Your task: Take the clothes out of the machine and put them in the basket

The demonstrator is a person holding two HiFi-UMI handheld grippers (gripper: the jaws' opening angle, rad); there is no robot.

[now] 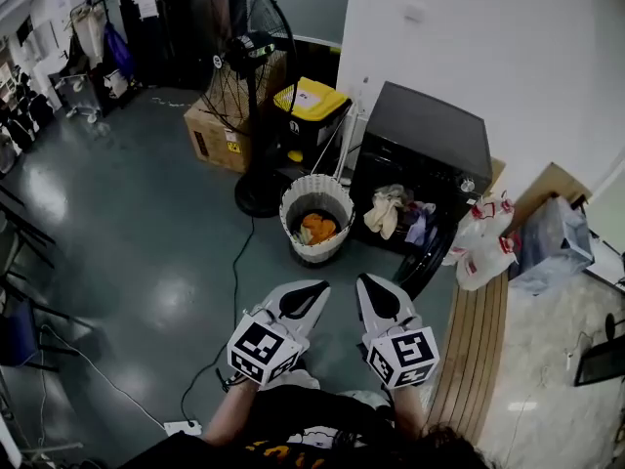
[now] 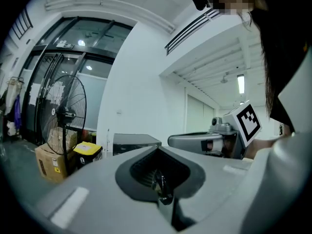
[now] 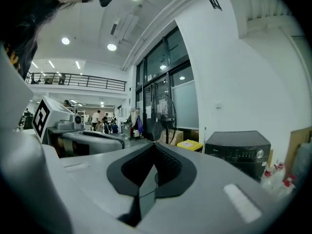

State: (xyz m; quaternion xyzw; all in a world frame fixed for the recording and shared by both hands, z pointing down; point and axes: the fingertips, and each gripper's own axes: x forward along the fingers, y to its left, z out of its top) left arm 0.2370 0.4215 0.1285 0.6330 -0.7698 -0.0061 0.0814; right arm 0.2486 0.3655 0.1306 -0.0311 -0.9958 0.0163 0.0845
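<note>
The black washing machine [image 1: 430, 135] stands against the white wall with its door [image 1: 426, 262] swung open. Cream and purple clothes [image 1: 391, 211] spill out of its opening. A white woven basket [image 1: 315, 190] stands on the floor just left of the machine, with orange clothes [image 1: 318, 228] inside. My left gripper [image 1: 314, 287] and right gripper [image 1: 363, 281] are held side by side low in the head view, well short of the basket and machine. Both are shut with nothing between the jaws. The left gripper view [image 2: 157, 149] and the right gripper view [image 3: 156, 147] show the jaws meeting, empty.
A tall pedestal fan [image 1: 249, 57] stands behind the basket, beside a cardboard box [image 1: 210, 135] and a yellow-lidded bin [image 1: 311, 101]. A cable [image 1: 234, 291] runs across the floor. Plastic bags [image 1: 483, 242] and a wooden board [image 1: 479, 340] lie right of the machine.
</note>
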